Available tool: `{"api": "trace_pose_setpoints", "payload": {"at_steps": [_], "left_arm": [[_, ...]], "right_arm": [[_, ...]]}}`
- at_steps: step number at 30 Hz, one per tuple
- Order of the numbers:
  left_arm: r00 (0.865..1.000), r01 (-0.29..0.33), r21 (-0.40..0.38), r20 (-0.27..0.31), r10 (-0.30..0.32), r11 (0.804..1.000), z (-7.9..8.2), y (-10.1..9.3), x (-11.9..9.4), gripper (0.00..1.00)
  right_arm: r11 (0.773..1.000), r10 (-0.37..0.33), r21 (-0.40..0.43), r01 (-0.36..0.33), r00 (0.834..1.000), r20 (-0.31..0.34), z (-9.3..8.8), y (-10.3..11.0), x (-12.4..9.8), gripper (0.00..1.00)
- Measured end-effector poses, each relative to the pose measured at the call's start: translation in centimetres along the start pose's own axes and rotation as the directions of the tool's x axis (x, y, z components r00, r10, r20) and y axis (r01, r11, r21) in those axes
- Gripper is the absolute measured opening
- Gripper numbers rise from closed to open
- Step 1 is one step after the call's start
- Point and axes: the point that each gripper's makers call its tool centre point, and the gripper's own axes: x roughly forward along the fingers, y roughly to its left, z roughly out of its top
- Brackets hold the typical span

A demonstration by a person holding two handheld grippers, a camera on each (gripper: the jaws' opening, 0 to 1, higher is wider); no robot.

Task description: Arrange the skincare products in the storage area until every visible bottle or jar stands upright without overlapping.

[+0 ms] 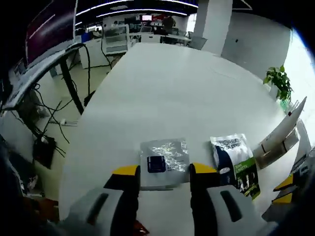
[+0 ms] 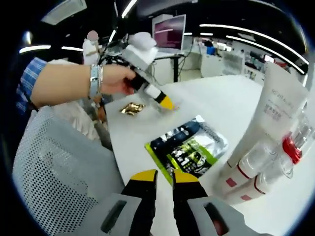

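A silver sachet (image 1: 164, 161) with a dark blue label lies flat on the white table (image 1: 172, 88). My left gripper (image 1: 164, 170) stands open, one yellow-tipped jaw on each side of the sachet's near end. A person's hand holds this left gripper (image 2: 165, 103) in the right gripper view. Beside the sachet lies a white, blue and green pouch (image 1: 235, 162), also the pouch (image 2: 189, 145). A white tube (image 2: 281, 110) leans by clear bottles with red bands (image 2: 251, 167). My right gripper (image 2: 165, 178) hovers before the pouch, jaws close together, nothing between them.
A small gold sachet (image 2: 132, 109) lies near the table's edge by the hand. A grey mesh chair back (image 2: 59, 167) stands close beside the table. A potted plant (image 1: 278, 81) sits at the far right. Cables and desks (image 1: 54, 113) lie beyond the left edge.
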Motion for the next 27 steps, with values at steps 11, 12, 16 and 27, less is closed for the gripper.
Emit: {"api": "trace_pose_setpoints", "payload": {"at_steps": [11,12,16,27], "left_arm": [[0.965,0.223,0.079,0.126,-0.232,0.972,-1.2,-7.4,-5.3,0.45],[0.964,0.225,0.09,0.123,-0.235,0.97,-1.3,-7.7,-5.5,0.45],[0.963,0.207,0.193,0.134,-0.235,0.959,-1.1,-8.7,-6.3,0.45],[0.938,0.263,0.227,0.167,-0.303,0.938,-1.5,-9.9,-7.9,0.44]], "right_arm": [[0.967,0.053,0.236,-0.1,0.978,0.201,7.0,-0.7,0.5,0.18],[0.966,0.045,0.241,-0.095,0.978,0.204,7.3,-0.8,0.7,0.19],[0.949,0.022,0.305,-0.081,0.981,0.193,7.3,-1.3,1.7,0.19],[0.849,0.165,0.451,-0.274,0.949,0.267,8.7,1.0,1.5,0.0]]}}
